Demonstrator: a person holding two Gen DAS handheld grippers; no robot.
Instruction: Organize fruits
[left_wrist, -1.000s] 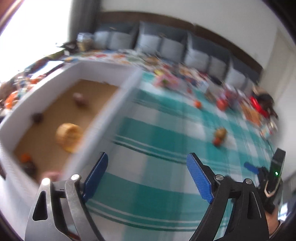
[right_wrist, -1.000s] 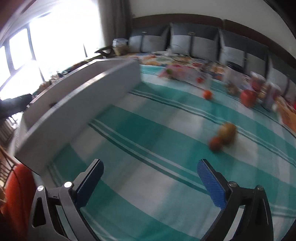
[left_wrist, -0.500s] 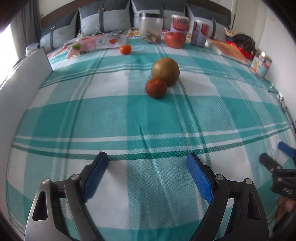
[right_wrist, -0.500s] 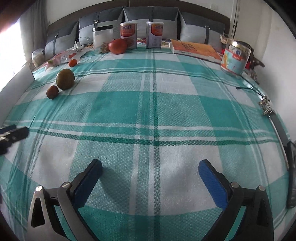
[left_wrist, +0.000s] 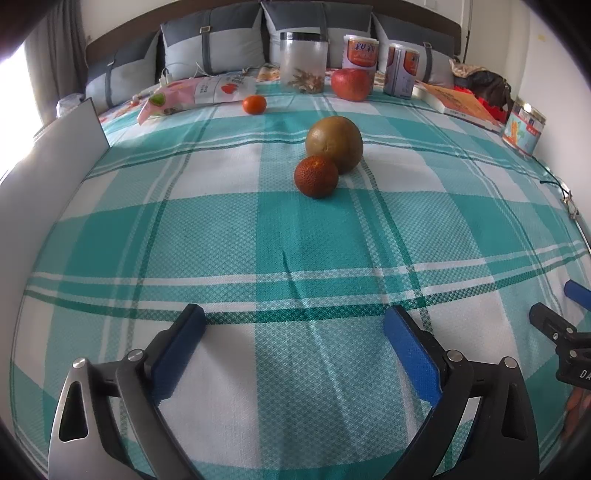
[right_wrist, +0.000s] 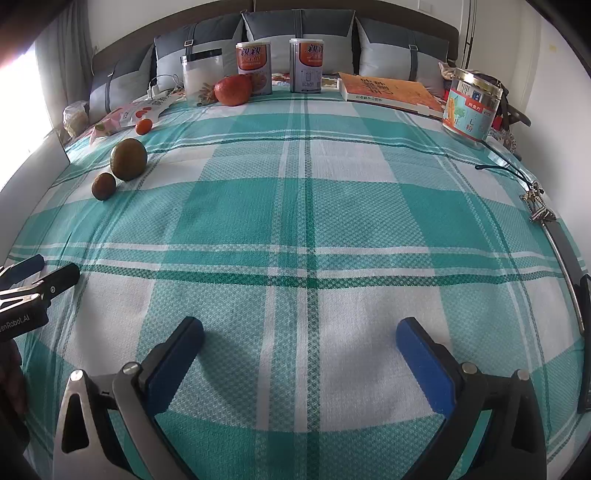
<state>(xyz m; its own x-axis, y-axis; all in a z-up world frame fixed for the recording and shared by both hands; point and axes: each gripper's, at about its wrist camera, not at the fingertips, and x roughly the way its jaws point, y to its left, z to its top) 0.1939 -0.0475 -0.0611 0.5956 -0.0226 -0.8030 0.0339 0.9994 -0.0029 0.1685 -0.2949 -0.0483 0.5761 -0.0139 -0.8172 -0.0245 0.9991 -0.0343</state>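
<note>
Fruits, 1 bumpy-skinned red-orange ball touching 1 smooth olive globe; left tool opening, empty.

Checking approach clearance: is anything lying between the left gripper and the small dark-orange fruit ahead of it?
Nothing visible. Only bare checked bedspread lies between the left gripper, whose jaws are opening and empty, and the small dark-orange fruit. The larger brownish fruit sits right behind it, apparently touching, not in the path.

The left gripper hung over the teal plaid cloth, its jaws opening with nothing between them. Ahead, a small reddish fruit touched a larger brownish-green fruit.
</note>
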